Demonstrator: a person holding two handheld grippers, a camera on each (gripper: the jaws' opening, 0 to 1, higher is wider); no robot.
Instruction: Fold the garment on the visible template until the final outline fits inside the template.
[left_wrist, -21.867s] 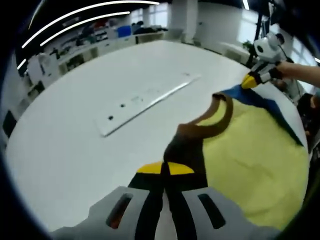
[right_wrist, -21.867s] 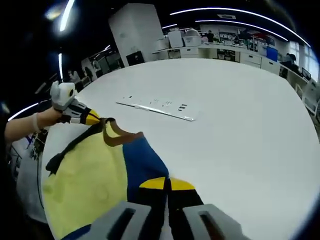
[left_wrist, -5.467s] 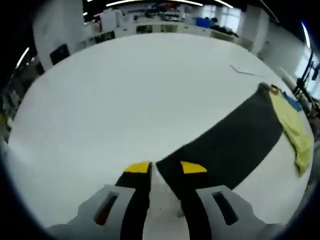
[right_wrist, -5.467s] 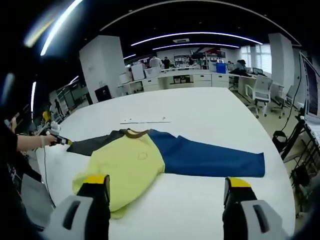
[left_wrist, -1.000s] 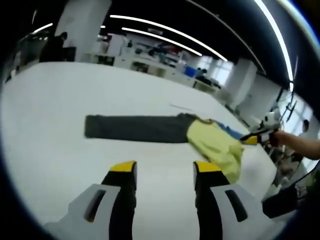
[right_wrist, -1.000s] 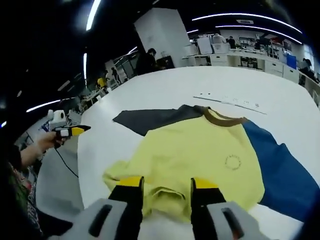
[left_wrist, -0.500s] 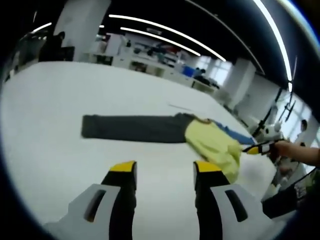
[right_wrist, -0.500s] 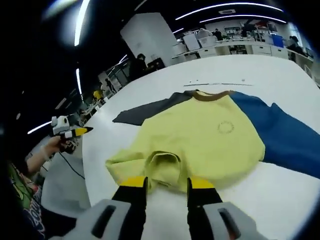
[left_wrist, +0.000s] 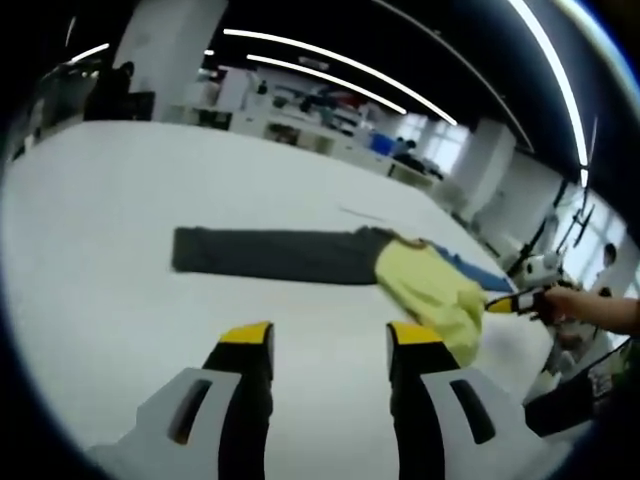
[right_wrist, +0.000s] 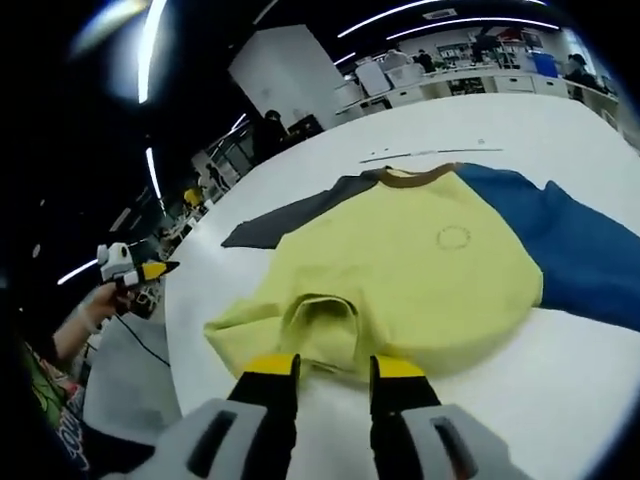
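A long-sleeved shirt lies flat on the white table (left_wrist: 120, 200): yellow body (right_wrist: 410, 265), dark grey sleeve (right_wrist: 295, 217), blue sleeve (right_wrist: 575, 250), brown collar (right_wrist: 415, 178). In the right gripper view the near hem is rumpled into a raised fold (right_wrist: 322, 318). My right gripper (right_wrist: 333, 372) is open with a narrow gap, its yellow tips at that hem's edge. In the left gripper view the grey sleeve (left_wrist: 270, 255) stretches left from the yellow body (left_wrist: 430, 290). My left gripper (left_wrist: 330, 340) is open over bare table, short of the shirt.
A clear flat strip (right_wrist: 420, 153) lies on the table beyond the collar. A hand holds the right gripper (left_wrist: 515, 300) at the shirt's right end. The left gripper (right_wrist: 135, 268) hovers off the table's left edge. Desks and shelves stand far behind.
My right gripper has come lower and closer to the yellow hem, and its jaws have narrowed a little. The left gripper has stayed nearly still and open.
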